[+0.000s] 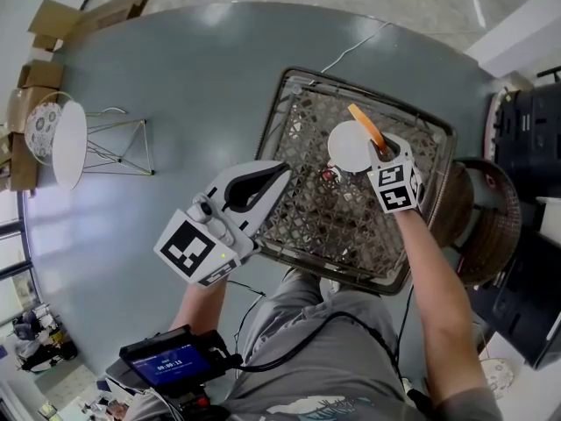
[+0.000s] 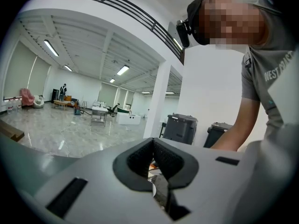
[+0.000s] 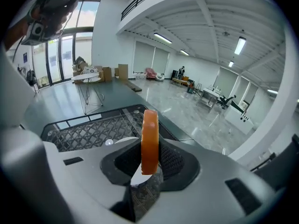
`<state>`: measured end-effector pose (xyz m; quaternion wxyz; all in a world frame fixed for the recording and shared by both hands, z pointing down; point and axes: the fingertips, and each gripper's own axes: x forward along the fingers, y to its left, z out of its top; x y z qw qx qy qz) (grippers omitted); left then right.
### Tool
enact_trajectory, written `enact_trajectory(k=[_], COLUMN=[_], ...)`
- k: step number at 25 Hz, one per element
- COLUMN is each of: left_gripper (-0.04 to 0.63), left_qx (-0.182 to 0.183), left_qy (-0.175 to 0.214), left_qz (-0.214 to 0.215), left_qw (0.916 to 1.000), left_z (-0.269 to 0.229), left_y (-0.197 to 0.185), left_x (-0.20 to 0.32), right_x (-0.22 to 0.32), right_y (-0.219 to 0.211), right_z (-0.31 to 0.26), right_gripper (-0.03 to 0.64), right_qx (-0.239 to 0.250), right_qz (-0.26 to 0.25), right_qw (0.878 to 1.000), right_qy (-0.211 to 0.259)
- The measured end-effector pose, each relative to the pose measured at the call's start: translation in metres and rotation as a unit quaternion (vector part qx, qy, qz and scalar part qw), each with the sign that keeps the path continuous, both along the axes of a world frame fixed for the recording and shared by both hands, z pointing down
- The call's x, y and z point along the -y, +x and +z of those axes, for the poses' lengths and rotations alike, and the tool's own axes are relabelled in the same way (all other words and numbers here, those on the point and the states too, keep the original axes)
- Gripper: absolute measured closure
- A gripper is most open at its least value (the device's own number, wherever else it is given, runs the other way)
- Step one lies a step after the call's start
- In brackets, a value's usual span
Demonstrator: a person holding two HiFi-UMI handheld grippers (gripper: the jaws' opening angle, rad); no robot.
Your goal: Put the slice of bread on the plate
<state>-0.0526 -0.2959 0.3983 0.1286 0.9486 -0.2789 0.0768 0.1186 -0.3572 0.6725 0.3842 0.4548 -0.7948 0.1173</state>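
– Bread slice [image 3: 150, 141], where's it at?
– Pinched edge-on in the right gripper [image 1: 379, 152], standing upright between the pads. Jaws part-closed, pressing on both faces.
– Over the plate?
– Yes. In the head view the slice hangs at the 2 o'clock edge of the white plate [image 1: 346, 152]. Can't tell if it's touching.
– Plate location?
– Inside the dark mesh basket [image 1: 337, 226], toward its 12 o'clock end. Basket sits on the grey round table [image 1: 193, 77], 3 o'clock side.
– Left gripper [image 1: 279, 174]?
– At the basket's 9 o'clock rim, tips pointing in toward the plate. Pads closed together, nothing between them.
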Motion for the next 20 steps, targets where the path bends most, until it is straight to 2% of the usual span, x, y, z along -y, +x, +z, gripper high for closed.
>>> enact_trajectory(k=[9, 20], left_gripper=[0.589, 0.589], left_qx=[0.004, 0.008], left_qy=[-0.009, -0.020], left_qz=[-0.003, -0.010], left_qw=[0.9999, 0.9997], left_z=[0.010, 0.021], left_y=[-0.006, -0.013], left_x=[0.000, -0.003], right_x=[0.006, -0.005], right_y=[-0.003, -0.023], right_z=[0.019, 0.051], right_gripper=[0.520, 0.520], right_qx=[-0.104, -0.238], right_qz=[-0.044, -0.135], right_qw=[0.993, 0.959], right_qy=[0.044, 0.073])
